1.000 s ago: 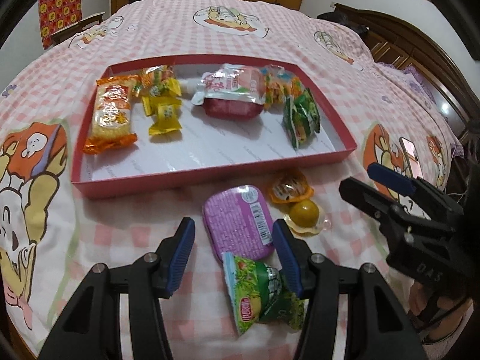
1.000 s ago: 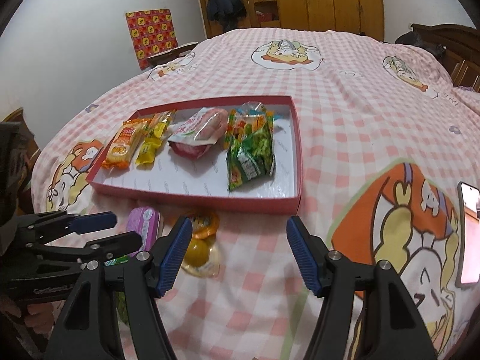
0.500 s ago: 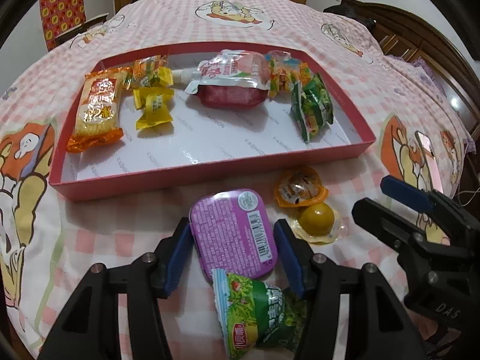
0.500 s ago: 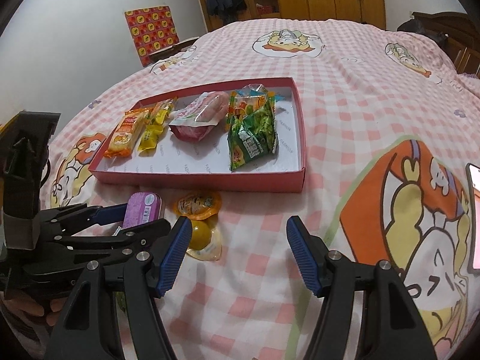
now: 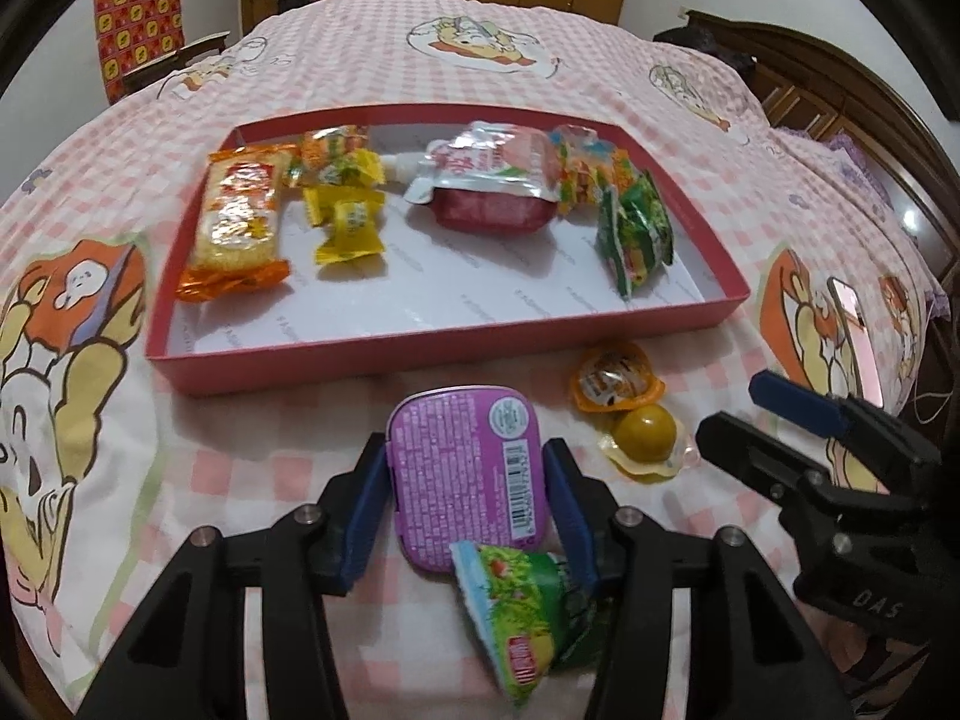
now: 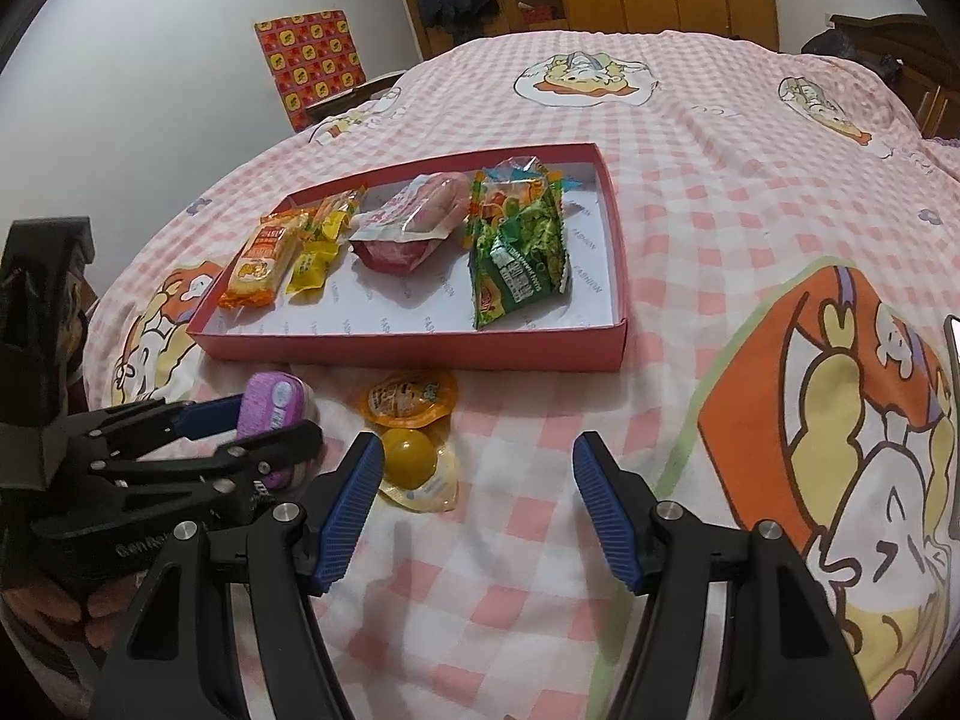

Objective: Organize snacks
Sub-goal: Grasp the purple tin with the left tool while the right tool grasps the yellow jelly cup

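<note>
A flat purple rounded-rectangle tin with a barcode label [image 5: 467,474] lies on the pink checked bedsheet [image 5: 420,66], just in front of the near wall of the shallow red cardboard tray [image 5: 372,354]. It is bracketed by the left gripper [image 5: 465,504], whose jaws have just been closing; the blue pads are set against the tin's long sides, so it is judged to be gripped for lifting into the tray. A green crinkled snack packet [image 5: 516,606] overlaps the tin's near end. An orange-lidded jelly cup [image 5: 618,378] and a clear cup holding a yellow ball [image 5: 645,438] are left beside it on the sheet. The right gripper [image 6: 477,504] is held half open and empty near these cups, probably kept ready for them. Wrapped snacks are already laid in a row along the tray's far side, the near strip kept free.
</note>
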